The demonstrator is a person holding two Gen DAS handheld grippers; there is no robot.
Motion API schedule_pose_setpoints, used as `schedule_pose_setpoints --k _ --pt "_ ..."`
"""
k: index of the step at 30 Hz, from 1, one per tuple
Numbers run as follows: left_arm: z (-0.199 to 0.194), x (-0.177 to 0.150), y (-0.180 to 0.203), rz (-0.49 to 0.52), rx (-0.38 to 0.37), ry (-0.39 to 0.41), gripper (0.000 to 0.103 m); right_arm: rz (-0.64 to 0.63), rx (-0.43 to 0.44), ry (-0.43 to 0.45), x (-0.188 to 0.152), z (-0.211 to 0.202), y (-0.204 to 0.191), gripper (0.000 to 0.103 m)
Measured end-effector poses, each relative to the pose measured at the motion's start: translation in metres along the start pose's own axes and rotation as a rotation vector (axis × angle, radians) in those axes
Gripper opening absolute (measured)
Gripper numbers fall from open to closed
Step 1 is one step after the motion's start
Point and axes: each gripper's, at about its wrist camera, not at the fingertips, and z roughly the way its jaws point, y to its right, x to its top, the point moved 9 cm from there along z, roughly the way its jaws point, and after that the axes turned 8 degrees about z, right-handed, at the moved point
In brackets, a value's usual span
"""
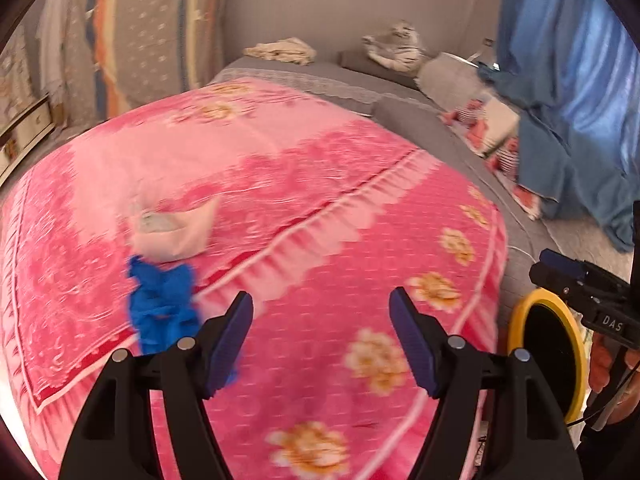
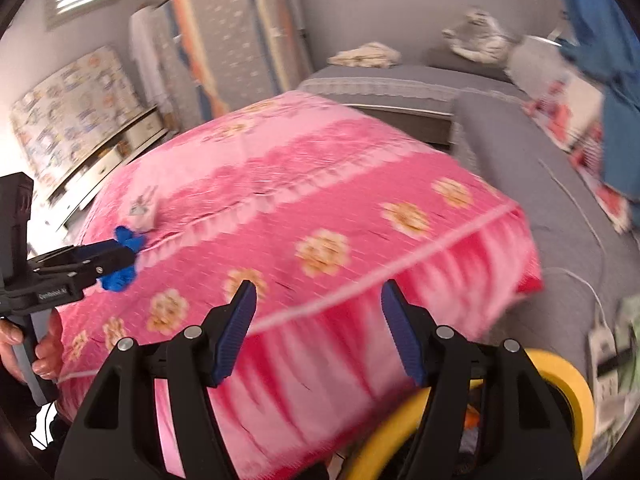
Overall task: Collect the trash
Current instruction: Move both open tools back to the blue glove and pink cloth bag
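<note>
Where pink floral quilt [image 1: 320, 208] covers bed: patterned wardrobe [image 1: 152, 36] left; blue crumpled trash [image 1: 162, 304] and white wrapper [image 1: 176, 232] on quilt; left gripper [image 1: 321, 344] spread, empty; right gripper [image 2: 319, 332] spread, nothing between jaws; yellow-rimmed bin [image 2: 576, 384], blue curtain [image 1: 568, 80] right.

So there's a big pink floral quilt [image 1: 304, 208] spread over a grey bed [image 1: 404, 120]. Crumpled beige cloth [image 1: 282, 50] and a grey-white bundle [image 1: 396, 48] sit up at the far end by the wall. Blue curtain [image 1: 568, 80] hangs on the right, a patterned wardrobe [image 2: 224, 36] stands on the left, and a white power strip [image 2: 606, 364] lies on the grey cover.
</note>
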Motion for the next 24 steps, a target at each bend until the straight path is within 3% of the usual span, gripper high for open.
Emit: schedule_pose_setpoints --k 10,24 --pt "0.000 -0.016 -0.061 -0.102 0.050 -0.022 0.067 -0.149 0.128 -0.087 0.023 0.064 -0.094 0.061" --pt "0.014 -0.031 -0.108 -0.199 0.084 -0.062 0.067 -0.280 0.298 -0.220 0.035 0.146 -0.190 0.061"
